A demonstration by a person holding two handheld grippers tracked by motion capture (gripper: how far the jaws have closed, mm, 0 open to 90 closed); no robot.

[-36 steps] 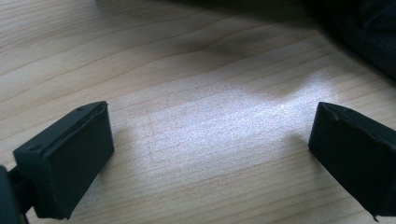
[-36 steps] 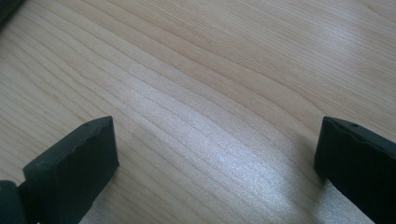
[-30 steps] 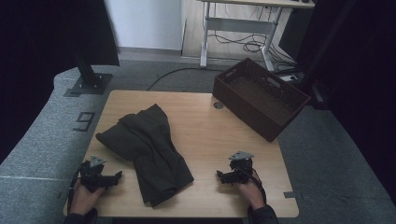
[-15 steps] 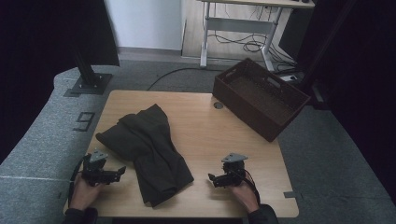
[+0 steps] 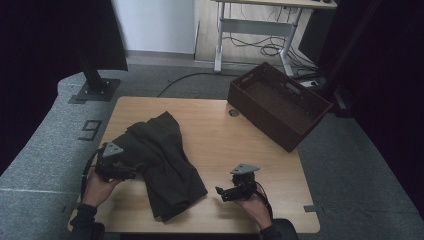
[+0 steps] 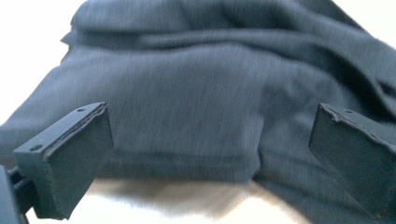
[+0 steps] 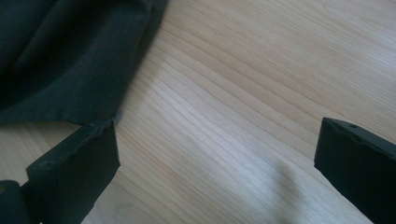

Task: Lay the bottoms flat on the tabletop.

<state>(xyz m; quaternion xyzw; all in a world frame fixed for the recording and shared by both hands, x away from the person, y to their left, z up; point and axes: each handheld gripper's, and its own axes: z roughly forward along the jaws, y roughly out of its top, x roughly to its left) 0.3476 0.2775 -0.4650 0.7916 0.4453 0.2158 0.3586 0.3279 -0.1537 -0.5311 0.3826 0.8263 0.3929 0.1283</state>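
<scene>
A dark crumpled garment (image 5: 160,160) lies on the left half of the wooden table (image 5: 215,135). My left gripper (image 5: 134,171) sits at the garment's left edge, jaws wide apart. In the left gripper view the cloth's hem (image 6: 187,163) lies just ahead between the two black jaws, not clamped. My right gripper (image 5: 220,192) hovers over bare wood near the front edge, pointing left toward the garment's lower corner. In the right gripper view that corner (image 7: 70,60) shows at upper left, beside the left jaw, and the gripper (image 7: 215,163) is open over wood.
A dark brown woven basket (image 5: 277,102) stands at the table's back right corner, partly overhanging. A small round grommet (image 5: 233,113) sits in the tabletop near it. A monitor stand base (image 5: 95,90) and desk legs with cables (image 5: 260,45) lie beyond the table.
My left gripper has moved up and right to the garment's left edge. My right gripper has slid left and slightly forward toward the garment's lower corner.
</scene>
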